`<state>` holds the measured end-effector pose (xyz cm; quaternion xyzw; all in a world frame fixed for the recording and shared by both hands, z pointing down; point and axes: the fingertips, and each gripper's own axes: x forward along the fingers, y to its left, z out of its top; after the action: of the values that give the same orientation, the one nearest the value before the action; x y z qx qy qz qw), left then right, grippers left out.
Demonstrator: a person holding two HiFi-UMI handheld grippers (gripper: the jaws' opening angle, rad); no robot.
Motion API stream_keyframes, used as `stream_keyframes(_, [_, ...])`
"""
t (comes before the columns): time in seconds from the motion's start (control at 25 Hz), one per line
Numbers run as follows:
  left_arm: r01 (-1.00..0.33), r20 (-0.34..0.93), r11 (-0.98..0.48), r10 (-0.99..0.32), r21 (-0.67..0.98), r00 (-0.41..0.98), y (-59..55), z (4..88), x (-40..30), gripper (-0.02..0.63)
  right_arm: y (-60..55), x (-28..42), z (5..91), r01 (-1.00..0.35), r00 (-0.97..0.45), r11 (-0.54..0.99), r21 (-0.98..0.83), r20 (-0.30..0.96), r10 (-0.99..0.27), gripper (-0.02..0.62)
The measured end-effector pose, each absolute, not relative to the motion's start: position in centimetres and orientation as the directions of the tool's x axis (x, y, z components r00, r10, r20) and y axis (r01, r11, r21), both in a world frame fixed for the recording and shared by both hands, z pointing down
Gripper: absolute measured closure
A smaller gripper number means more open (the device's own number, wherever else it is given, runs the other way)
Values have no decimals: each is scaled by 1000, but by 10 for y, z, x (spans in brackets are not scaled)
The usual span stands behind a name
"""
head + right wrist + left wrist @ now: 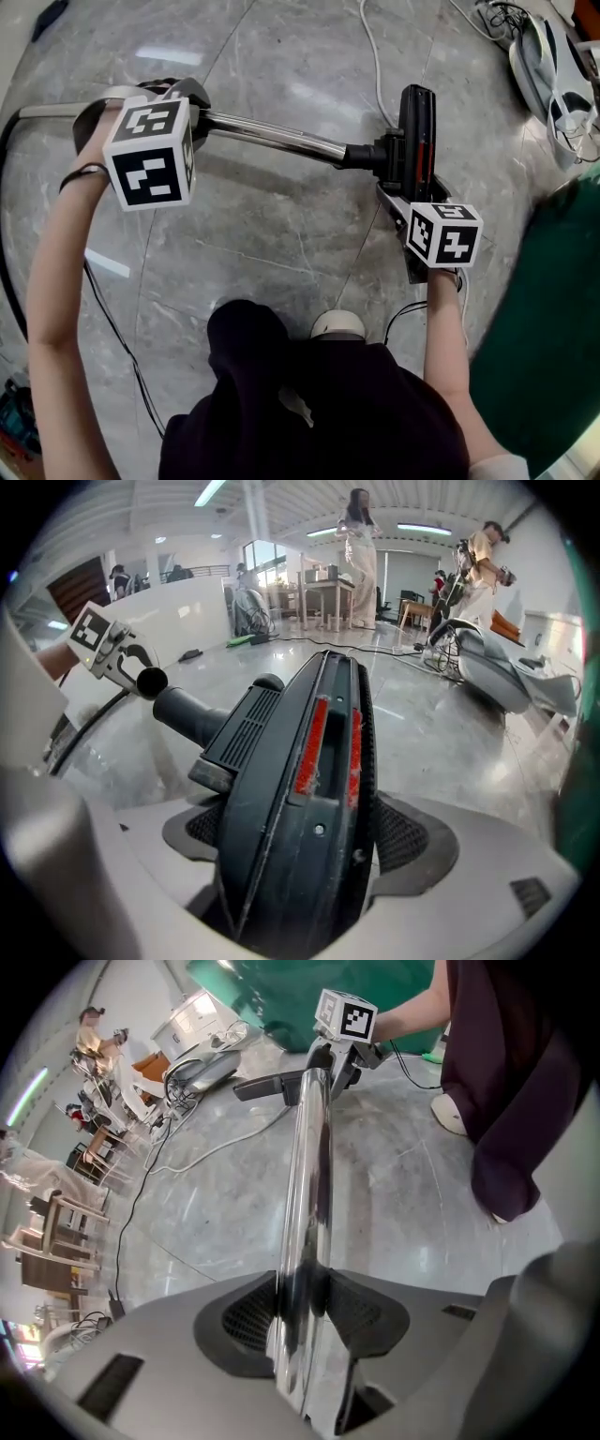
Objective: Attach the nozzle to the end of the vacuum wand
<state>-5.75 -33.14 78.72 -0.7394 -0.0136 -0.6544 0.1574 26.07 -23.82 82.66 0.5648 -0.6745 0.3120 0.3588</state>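
Head view: left gripper [173, 101] is clamping the wand [272, 137]. Right gripper [405, 202] is gripping the nozzle [417, 127], whose neck is meeting the wand's end.

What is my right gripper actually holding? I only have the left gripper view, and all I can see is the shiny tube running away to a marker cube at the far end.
Observer: The right gripper is shut on the black nozzle, with its jaws across the nozzle's body.
Operator: Which way is the nozzle turned?
Observer: In the right gripper view its underside, with two red strips, faces the camera.
Operator: Is it on the wand?
Observer: In the head view the nozzle's neck meets the end of the wand with no gap showing. Whether it is locked on I cannot tell.
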Motion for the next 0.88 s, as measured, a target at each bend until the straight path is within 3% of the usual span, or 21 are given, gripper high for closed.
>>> stream_keyframes(0.44, [229,972,-946,-206,-228,117,-330,806,-56,440,-233,259,825,-990,-74,144,5,840,-537,121])
stream_keyframes(0.88, [204,958,-937,-285,-283,21,-336,825,-49,440,-229,272,820,-982,96,91,167,847,-522,121])
